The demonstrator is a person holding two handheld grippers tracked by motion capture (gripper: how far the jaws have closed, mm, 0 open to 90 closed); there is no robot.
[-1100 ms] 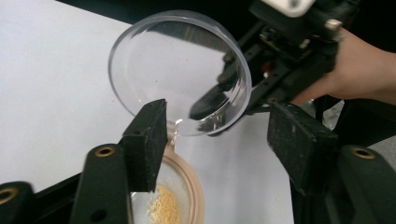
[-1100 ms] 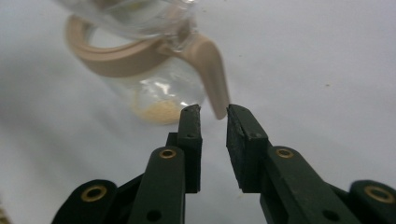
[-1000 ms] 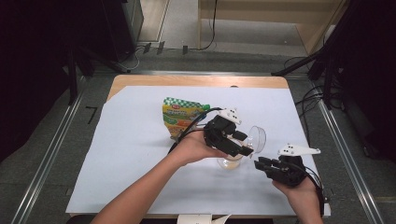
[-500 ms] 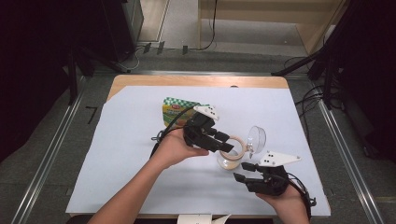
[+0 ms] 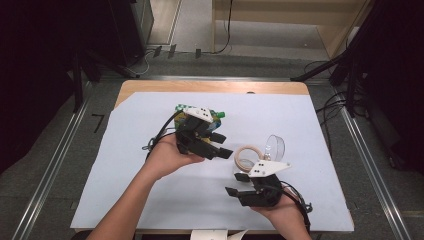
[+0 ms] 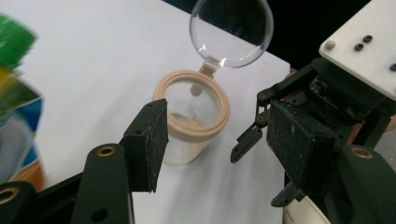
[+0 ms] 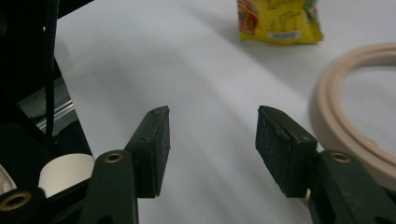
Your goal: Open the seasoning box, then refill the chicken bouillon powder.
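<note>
On the table lie one clear jar (image 5: pixel 246 159) with a hinged lid, one snack packet (image 5: pixel 181 111), seemingly single though half hidden, and two grippers.

In the high view, the left hand-held gripper (image 5: pixel 221 145) covers most of the snack packet (image 5: pixel 181 109) at upper centre, leaving only a green-and-yellow edge; its print is too small to read. The right hand-held gripper (image 5: pixel 239 184) hides the base of the clear jar (image 5: pixel 246 157). In the left gripper view, the packet (image 6: pixel 16 93) is a blur cut off by the left edge. In the right gripper view, the jar's beige rim (image 7: pixel 348 116) runs off the right edge, blurred, and the packet (image 7: pixel 279 21) is cropped at the top.
</note>
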